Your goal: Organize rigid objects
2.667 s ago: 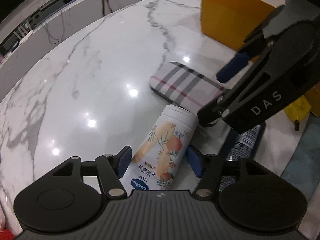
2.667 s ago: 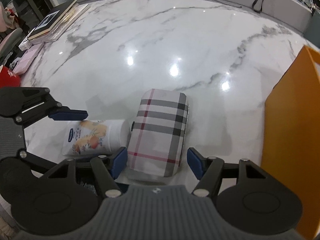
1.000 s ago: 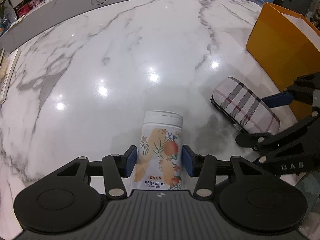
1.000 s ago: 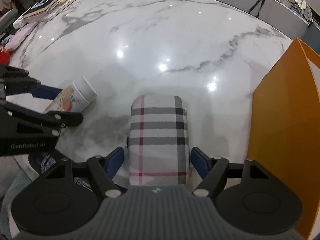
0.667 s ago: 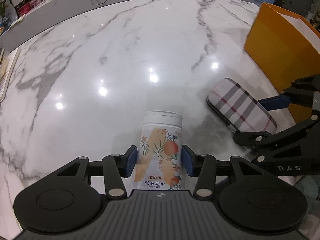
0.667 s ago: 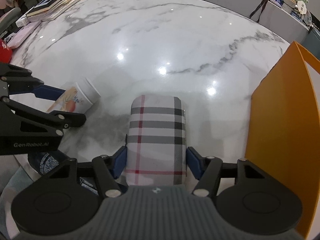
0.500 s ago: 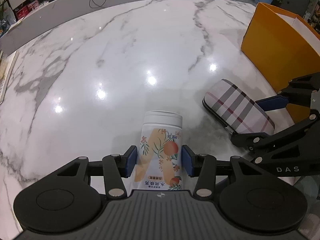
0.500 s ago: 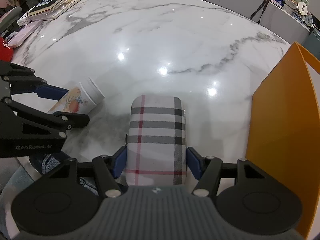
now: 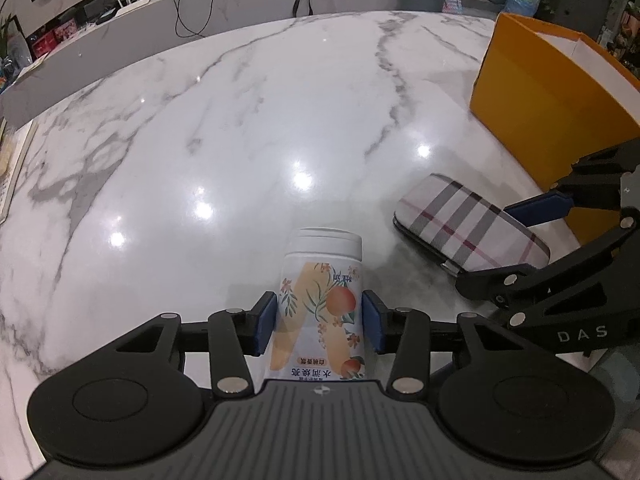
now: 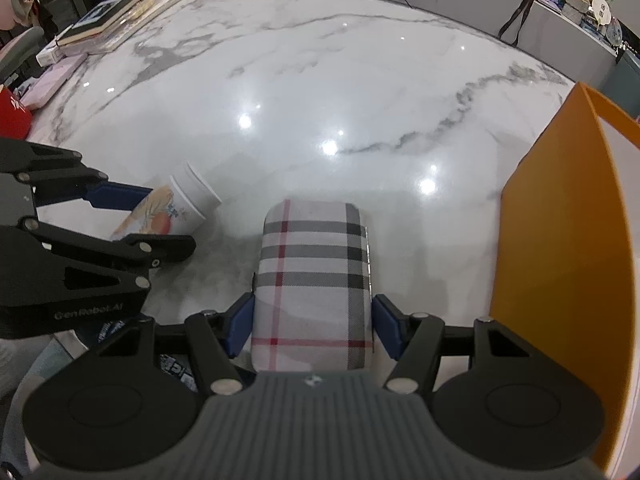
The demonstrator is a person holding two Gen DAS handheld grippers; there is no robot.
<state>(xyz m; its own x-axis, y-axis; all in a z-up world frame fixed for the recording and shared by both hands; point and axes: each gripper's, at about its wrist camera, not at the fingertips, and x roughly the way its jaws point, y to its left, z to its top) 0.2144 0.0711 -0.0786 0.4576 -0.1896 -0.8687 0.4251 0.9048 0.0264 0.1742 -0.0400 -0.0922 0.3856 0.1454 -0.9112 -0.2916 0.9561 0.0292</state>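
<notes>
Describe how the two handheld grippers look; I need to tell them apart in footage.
Both are matte black linkage frames with silver rivets, blue finger pads and ribbed grey housings. The left gripper carries "GenRobot.AI" lettering, the right gripper "DAS". No cables or sleeves show.

Dim room, overhead-lamp glare spots on the glossy marble table [image 9: 240,128], sharp focus, fisheye-bent edges.

White lidded bottle [image 9: 320,304] with orange-fruit floral label, tilted, base end toward the marble table's near edge, beside a grey plaid hard-shell case [image 10: 314,280] with red stripes; orange open-topped box [image 9: 548,96] stands upright just beyond.
</notes>
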